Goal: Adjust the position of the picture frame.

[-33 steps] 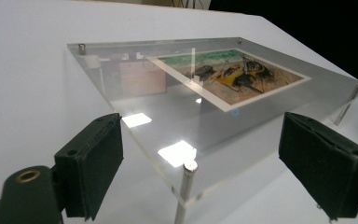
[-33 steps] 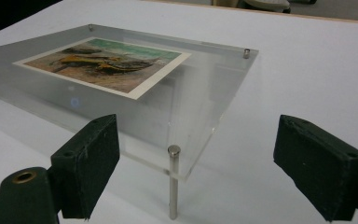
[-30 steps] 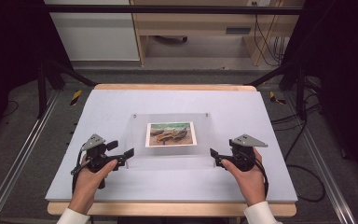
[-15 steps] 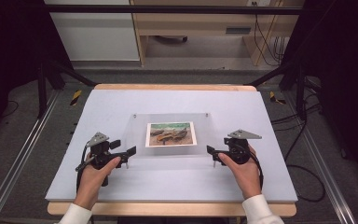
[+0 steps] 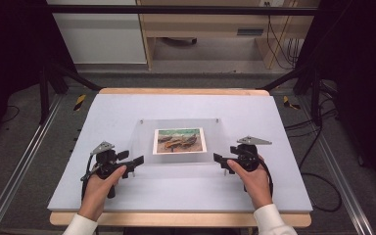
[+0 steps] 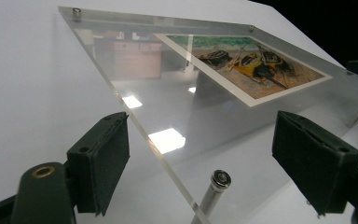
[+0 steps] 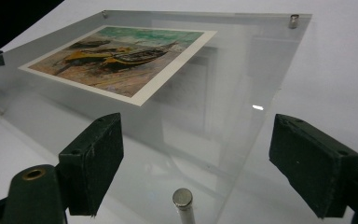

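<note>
One table with a pale top. One clear frame lies at its centre, and inside it sits one print of boats. Four metal pegs show at the frame's corners: two at the far edge, toward 11 and 1 o'clock, and one near each gripper, at 7 and 5. Two grippers: the left gripper at 8 o'clock of the frame, the right gripper at 4 o'clock. Two hands hold them.
</note>
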{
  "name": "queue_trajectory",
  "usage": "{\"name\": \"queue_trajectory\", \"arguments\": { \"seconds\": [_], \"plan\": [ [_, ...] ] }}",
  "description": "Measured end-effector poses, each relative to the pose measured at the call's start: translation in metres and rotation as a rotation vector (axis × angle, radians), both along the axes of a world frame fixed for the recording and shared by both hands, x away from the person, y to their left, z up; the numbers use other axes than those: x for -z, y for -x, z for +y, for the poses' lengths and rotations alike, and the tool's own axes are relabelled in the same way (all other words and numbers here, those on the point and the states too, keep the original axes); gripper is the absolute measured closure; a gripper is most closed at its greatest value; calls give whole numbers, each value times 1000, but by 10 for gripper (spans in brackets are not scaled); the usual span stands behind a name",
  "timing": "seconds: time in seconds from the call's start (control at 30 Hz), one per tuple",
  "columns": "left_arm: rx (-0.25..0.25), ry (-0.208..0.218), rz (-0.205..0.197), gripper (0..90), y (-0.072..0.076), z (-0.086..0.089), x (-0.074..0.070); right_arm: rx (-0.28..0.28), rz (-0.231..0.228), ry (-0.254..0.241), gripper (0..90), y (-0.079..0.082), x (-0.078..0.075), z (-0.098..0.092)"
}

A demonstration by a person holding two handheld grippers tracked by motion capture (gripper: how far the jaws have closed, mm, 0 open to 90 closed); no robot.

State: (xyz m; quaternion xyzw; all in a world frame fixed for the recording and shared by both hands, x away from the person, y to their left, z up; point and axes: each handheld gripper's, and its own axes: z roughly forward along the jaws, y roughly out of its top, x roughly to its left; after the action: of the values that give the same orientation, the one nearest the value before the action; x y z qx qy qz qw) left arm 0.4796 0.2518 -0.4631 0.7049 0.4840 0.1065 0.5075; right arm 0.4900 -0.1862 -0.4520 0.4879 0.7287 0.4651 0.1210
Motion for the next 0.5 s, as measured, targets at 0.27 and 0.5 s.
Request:
{"name": "queue_trajectory", "arguments": {
  "seconds": [0.27, 0.5],
  "plan": [
    [6, 41, 28, 168, -1, 0, 3, -13, 21, -22, 171, -3, 2, 4],
    [24, 53, 38, 160, -2, 0, 5, -10, 37, -41, 166, -4, 3, 3]
  ]
}}
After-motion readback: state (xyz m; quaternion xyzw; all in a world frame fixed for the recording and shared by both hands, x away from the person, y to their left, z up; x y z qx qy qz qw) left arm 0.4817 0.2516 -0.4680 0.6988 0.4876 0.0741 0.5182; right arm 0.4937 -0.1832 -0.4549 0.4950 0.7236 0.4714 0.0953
